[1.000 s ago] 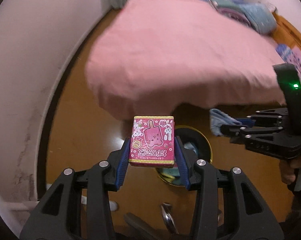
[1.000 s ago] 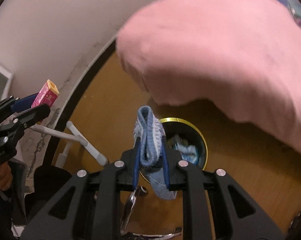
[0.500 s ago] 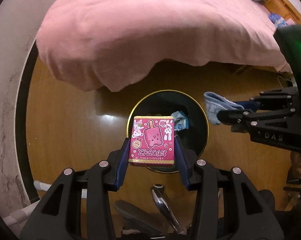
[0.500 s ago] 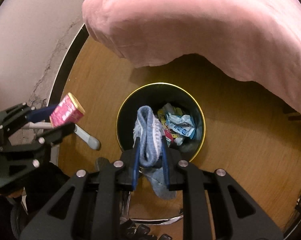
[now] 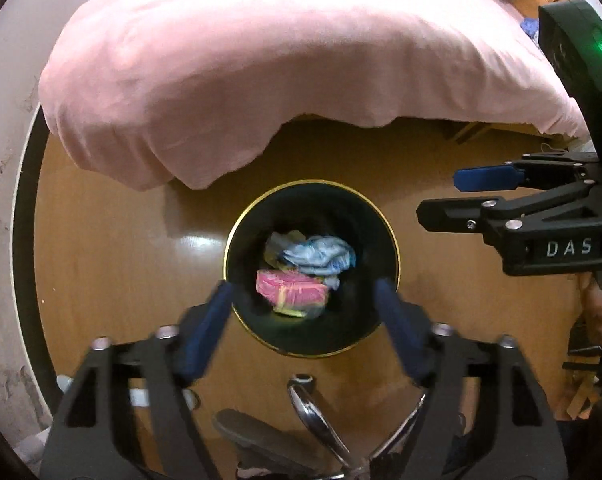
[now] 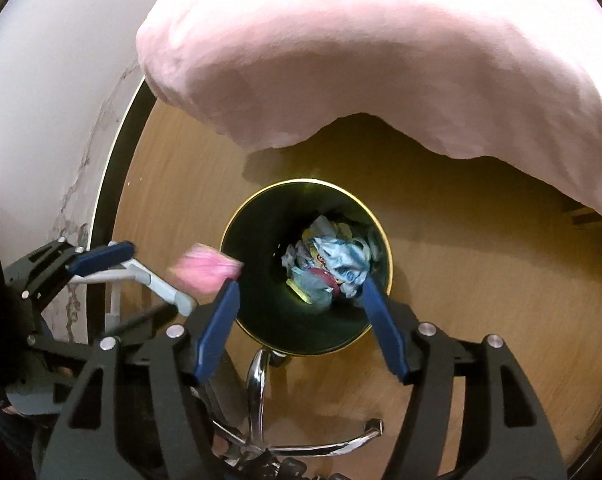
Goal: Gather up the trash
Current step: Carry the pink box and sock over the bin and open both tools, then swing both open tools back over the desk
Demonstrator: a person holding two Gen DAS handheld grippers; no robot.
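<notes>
Both grippers hang above a round black bin with a gold rim, which stands on the wooden floor. The left gripper has its jaws spread wide and holds nothing; the bin mouth lies directly between and ahead of its blue pads. In the left wrist view a blurred pink box shows inside the bin outline, just ahead of the jaws, beside a crumpled blue cloth and other wrappers; whether the box has come to rest cannot be told from the blur. The right wrist view shows the same pink box as a smear beside the bin's rim, touching neither gripper. The right gripper likewise has its jaws fully parted and empty, with the bin centred ahead of them and a heap of blue and mixed trash at the bottom. Seen from the left wrist, the right gripper reaches in from the right side, level with the far rim of the bin. A pink bedcover overhangs the floor beyond the bin. Chrome chair legs lie beneath the jaws, nearer than the bin. A white wall with a dark skirting stands off to the left.
</notes>
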